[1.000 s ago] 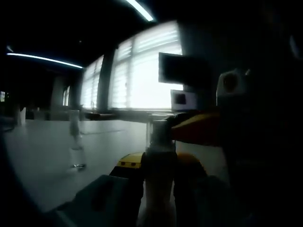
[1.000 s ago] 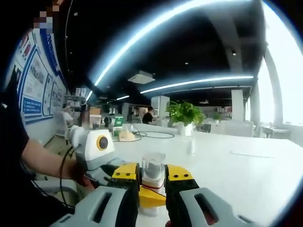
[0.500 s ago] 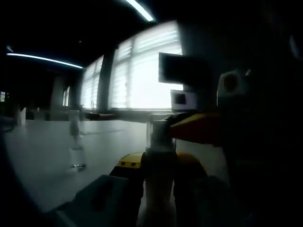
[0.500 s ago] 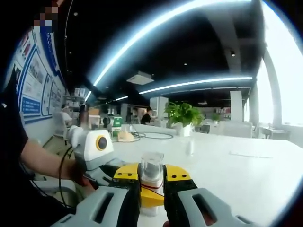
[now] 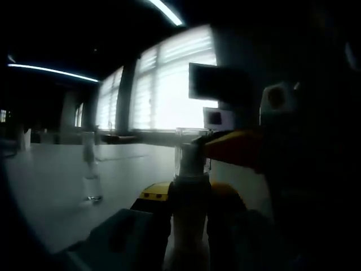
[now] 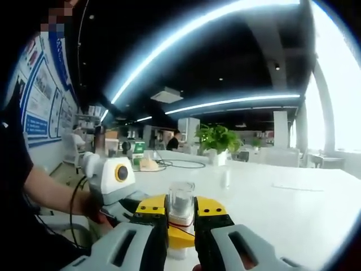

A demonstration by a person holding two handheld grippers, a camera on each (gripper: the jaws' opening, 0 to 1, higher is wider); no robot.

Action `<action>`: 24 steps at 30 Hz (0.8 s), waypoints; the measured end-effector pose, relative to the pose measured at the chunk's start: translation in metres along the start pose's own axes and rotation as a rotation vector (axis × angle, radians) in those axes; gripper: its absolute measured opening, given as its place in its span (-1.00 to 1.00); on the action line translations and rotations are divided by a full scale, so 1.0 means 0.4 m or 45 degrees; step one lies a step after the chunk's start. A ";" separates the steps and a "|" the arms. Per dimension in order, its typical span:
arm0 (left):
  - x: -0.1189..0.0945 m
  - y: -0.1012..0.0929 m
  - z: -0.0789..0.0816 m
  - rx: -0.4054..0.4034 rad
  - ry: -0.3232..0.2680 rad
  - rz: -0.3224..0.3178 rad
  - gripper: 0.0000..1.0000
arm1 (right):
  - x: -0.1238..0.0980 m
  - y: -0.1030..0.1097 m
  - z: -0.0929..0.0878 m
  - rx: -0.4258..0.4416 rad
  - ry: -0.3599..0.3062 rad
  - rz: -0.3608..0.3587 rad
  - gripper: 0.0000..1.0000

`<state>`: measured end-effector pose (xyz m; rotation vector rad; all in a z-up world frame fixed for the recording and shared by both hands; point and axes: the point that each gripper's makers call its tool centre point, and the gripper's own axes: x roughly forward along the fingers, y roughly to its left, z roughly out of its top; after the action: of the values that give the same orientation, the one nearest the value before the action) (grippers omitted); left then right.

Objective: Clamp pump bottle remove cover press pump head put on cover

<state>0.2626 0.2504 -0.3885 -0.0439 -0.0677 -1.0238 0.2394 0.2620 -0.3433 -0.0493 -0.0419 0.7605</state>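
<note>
Large open office, dim overhead with long light strips (image 6: 186, 31) curving across a dark ceiling (image 6: 225, 62); bright blinded windows (image 5: 169, 84) along the far wall in the left gripper view, a dark monitor (image 5: 217, 83) in front of them. Blue-and-white posters (image 6: 42, 96) on the wall beside the person, whose forearm (image 6: 53, 192) shows in the right gripper view. A broad white table (image 6: 293, 209), mostly bare, runs through both views; on its far end a potted green plant (image 6: 219, 137) and a loop of cable (image 6: 180, 164). In the left gripper view a small clear bottle (image 5: 90, 166) stands apart on the table, well to the side. The pump bottle (image 5: 190, 214) stands upright between the dark jaws of the left gripper (image 5: 189, 226), which are closed against its body. The right gripper (image 6: 180, 217), yellow-tipped, is closed on the clear cover (image 6: 181, 199) at the top of the bottle, one jaw each side. Whether the cover is seated or lifted, cannot tell.
</note>
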 end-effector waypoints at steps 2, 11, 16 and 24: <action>0.000 0.000 0.000 0.000 0.000 0.000 -0.72 | -0.001 0.000 0.003 -0.001 -0.003 -0.002 -0.77; -0.001 -0.005 0.001 0.002 0.000 -0.002 -0.72 | -0.006 0.001 0.012 -0.005 -0.019 0.003 -0.77; -0.001 -0.001 0.000 0.001 0.000 -0.001 -0.72 | -0.007 -0.003 0.017 -0.003 -0.029 0.002 -0.77; -0.001 -0.004 0.001 0.003 0.001 0.000 -0.72 | -0.006 -0.006 0.030 0.000 -0.050 -0.011 -0.77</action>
<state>0.2611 0.2497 -0.3883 -0.0415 -0.0683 -1.0236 0.2387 0.2587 -0.3314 -0.0340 -0.0790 0.7530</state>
